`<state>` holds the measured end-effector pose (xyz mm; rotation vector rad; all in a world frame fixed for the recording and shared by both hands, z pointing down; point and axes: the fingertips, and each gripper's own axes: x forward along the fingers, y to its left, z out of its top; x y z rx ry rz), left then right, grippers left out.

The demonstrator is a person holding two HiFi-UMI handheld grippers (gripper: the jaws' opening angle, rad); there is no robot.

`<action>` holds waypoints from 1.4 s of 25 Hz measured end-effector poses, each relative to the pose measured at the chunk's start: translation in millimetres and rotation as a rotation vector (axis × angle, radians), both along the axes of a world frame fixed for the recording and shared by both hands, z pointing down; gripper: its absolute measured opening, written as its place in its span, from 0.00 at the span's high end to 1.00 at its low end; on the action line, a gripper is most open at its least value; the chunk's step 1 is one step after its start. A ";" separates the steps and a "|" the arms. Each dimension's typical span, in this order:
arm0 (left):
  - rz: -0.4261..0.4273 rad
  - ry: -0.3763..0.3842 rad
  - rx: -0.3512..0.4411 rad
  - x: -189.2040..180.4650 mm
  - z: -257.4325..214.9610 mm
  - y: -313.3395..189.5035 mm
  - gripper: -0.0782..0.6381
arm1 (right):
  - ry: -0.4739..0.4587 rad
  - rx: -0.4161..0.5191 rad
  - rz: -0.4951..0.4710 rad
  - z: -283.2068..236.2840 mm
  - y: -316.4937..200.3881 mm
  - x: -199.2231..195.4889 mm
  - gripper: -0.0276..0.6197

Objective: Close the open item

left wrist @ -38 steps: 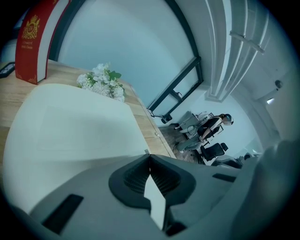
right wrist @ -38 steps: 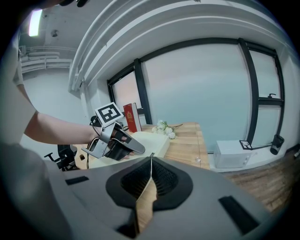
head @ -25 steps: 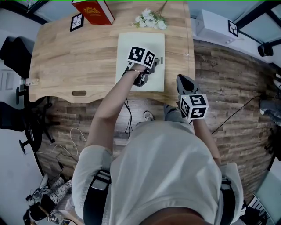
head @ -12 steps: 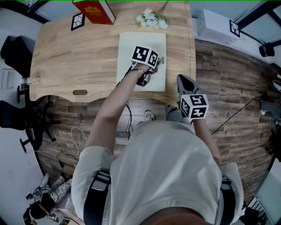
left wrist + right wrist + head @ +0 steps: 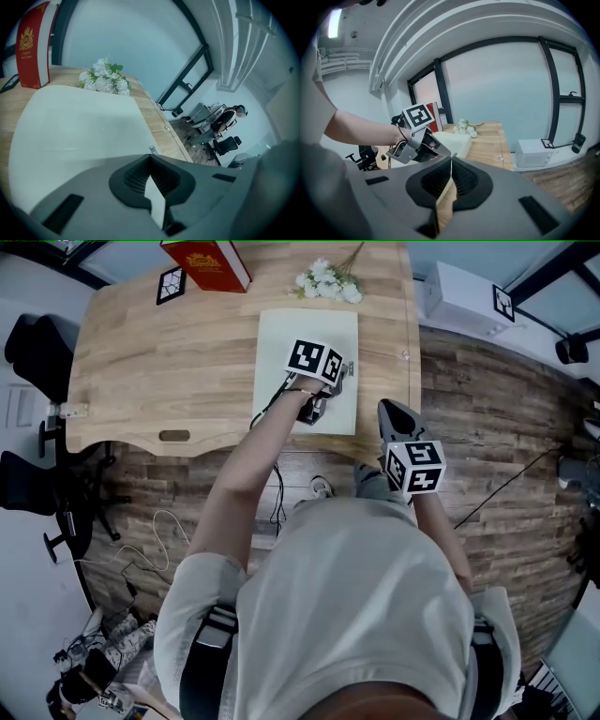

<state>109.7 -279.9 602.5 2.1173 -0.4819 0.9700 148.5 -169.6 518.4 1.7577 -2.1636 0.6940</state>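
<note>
Left gripper (image 5: 151, 161): its jaws are pressed together with only a thin slit between the pads. They hold nothing, and only pale surface shows through the gap.
Reason for the shut jaws: probably to make one blunt tip for pushing a lid down, since nothing here needs pinching.
Flat pale greenish-white rectangular case (image 5: 281, 334): it lies on the right half of the table, directly beneath the left gripper. Its broad top fills the lower part of the left gripper view. No view shows clearly whether the gripper touches it or hangs just above.
Small metal clasp (image 5: 348, 368): it sits on the case's right edge, just beside the gripper. That may be why the gripper is over this side and not the middle.
Task standing: the top looks level with no gap, so the case seems shut or nearly so. Whether the clasp is fastened cannot be told.
Right gripper (image 5: 451, 161): its jaws also meet and hold nothing. It is off the table's near edge, over the plank floor at the person's right, aimed at the work. It looks parked there, out of the way.
Light wooden table (image 5: 159, 352): the case's near end lies close to the person's edge, within easy reach.
Bunch of white flowers (image 5: 323, 282): just beyond the case's far end.
Red hardback book (image 5: 202, 263): at the far left, well apart from the case.
</note>
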 end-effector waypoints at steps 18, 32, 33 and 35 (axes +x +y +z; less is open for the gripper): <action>-0.132 0.113 0.003 -27.5 -22.4 27.8 0.87 | 0.009 0.025 -0.025 -8.2 15.5 -17.6 0.93; -0.320 0.217 -0.011 -77.0 -34.5 62.4 0.86 | 0.008 0.040 -0.070 -12.6 25.9 -40.6 0.93; -0.328 0.220 -0.008 -80.6 -34.3 65.1 0.86 | 0.008 0.041 -0.074 -12.6 26.1 -42.8 0.93; -0.345 0.221 -0.004 -88.1 -32.5 70.5 0.86 | 0.008 0.043 -0.084 -12.5 26.8 -48.0 0.93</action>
